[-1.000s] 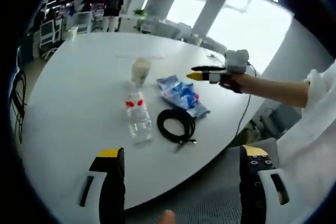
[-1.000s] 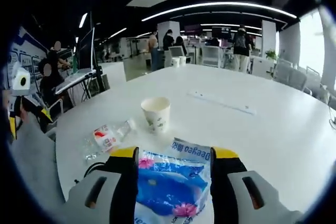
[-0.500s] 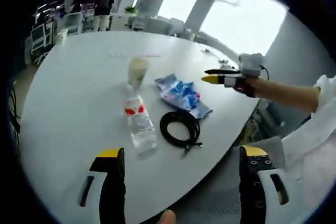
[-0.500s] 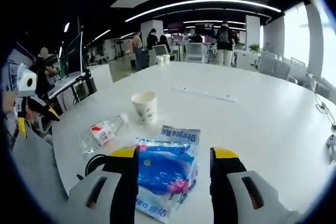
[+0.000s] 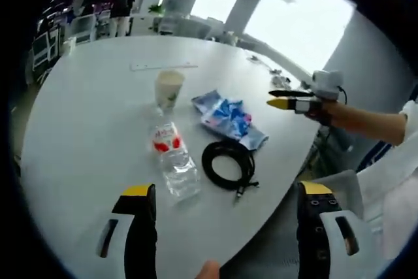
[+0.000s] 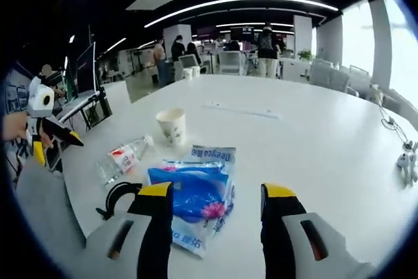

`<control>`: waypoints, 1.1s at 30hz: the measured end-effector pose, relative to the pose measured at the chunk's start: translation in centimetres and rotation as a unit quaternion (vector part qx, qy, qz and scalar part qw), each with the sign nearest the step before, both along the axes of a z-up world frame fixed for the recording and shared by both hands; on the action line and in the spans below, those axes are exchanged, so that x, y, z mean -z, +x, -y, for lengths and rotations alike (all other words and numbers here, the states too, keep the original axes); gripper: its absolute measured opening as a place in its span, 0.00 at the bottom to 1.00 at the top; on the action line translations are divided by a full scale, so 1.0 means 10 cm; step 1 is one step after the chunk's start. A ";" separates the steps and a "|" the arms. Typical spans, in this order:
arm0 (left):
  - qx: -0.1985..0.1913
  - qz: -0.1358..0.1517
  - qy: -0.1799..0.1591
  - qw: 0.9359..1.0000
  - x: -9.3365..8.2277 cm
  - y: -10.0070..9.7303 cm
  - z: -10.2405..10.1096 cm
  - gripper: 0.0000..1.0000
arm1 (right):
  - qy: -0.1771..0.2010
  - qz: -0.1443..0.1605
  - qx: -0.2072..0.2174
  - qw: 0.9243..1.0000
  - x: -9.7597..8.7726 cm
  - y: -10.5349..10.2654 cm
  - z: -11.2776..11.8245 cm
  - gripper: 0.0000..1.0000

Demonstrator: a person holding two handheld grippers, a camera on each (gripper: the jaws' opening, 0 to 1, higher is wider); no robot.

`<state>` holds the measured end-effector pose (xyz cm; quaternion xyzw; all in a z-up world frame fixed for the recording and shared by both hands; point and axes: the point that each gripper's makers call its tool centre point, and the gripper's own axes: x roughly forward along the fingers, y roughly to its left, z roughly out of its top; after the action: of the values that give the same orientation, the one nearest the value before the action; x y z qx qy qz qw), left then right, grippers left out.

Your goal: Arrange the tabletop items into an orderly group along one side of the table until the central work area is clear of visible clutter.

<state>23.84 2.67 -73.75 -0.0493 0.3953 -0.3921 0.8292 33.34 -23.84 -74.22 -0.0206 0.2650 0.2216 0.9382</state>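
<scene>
Right gripper (image 6: 212, 227) hangs with jaws spread and empty; the blue pack (image 6: 193, 194) lies just ahead of the left jaw, long axis running away from the tips. Left gripper (image 5: 222, 223), jaws also spread wide and empty, is off the table edge; bottle (image 5: 172, 161) and cable (image 5: 228, 164) lie ahead, cup (image 5: 168, 87) beyond. Judged nearer the pack: the right

Open-plan office — a big meeting table in a shared work floor.
Behind the white table (image 6: 313, 135) stand rows of desks with monitors (image 6: 87, 65) and office chairs (image 6: 230, 62), people (image 6: 266, 47) among them — long strip lights (image 6: 241, 6) overhead, tall windows (image 5: 294, 21) along one side.
</scene>
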 end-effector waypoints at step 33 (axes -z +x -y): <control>-0.008 -0.025 0.024 0.999 0.32 0.55 0.18 0.79 | 0.002 -0.020 0.034 0.999 0.14 -0.35 0.27 0.50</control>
<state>29.38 0.88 -76.97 -0.0426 0.4251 -0.3744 0.8230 29.81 -26.58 -75.64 -0.0050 0.2843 0.1904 0.9396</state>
